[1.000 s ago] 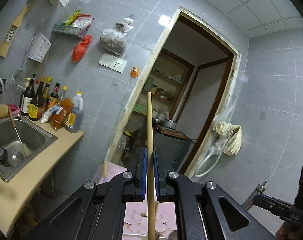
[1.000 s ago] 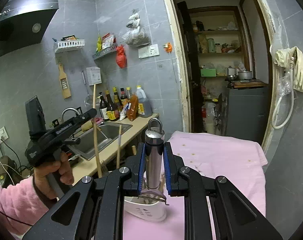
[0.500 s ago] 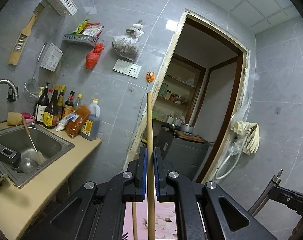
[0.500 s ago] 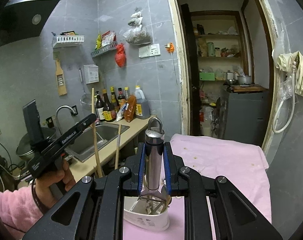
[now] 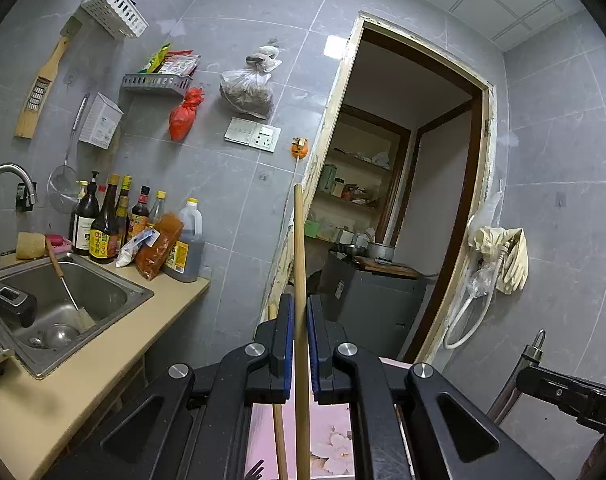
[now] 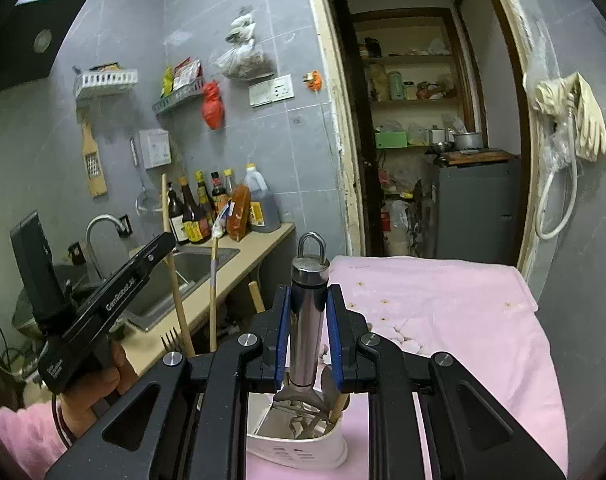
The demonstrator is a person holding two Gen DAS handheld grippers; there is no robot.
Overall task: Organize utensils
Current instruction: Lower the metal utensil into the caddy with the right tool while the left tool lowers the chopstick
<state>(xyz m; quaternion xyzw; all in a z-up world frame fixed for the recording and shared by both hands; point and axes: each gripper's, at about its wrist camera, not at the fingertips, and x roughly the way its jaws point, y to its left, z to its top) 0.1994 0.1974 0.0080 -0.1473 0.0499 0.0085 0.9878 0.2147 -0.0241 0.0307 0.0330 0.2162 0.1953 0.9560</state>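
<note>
Lowered since a second ago: steel utensil (image 6: pixel 307 320), pinched between the right gripper (image 6: pixel 307 338) jaws, now with its lower end inside the white holder (image 6: pixel 299 444) on the pink cloth (image 6: pixel 455 320). Left gripper (image 5: pixel 299 344) tilted higher, jaws clamped on an upright wooden stick (image 5: pixel 299 280). Could snag on the pieces crowding the holder and tip it if pushed down off-centre; could also knock the stick against the neighbouring handles. Beyond: grey tiled kitchen, sink (image 5: pixel 63 300), sauce bottles (image 5: pixel 115 224), open pantry doorway (image 6: pixel 423 140).
</note>
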